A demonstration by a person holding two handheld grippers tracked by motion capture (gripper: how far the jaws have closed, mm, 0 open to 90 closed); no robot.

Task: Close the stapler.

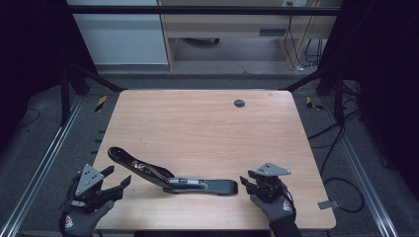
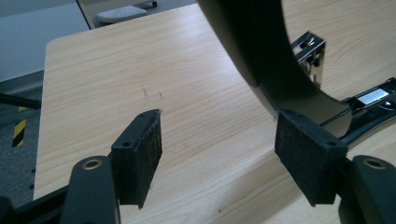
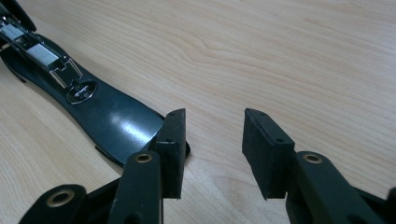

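A long black stapler with a raised arm [image 1: 170, 177] is seen on the wooden tabletop [image 1: 207, 128] between the left claw [image 1: 118, 183] and right claw [image 1: 246, 184], both gaping, nothing gripped.

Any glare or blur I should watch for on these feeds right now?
High view: dim, dark surroundings, table evenly lit. Right gripper view: bright glare patch on the stapler's glossy base, otherwise sharp. Left gripper view: the raised stapler arm looms close, dark and soft; pads sharp.
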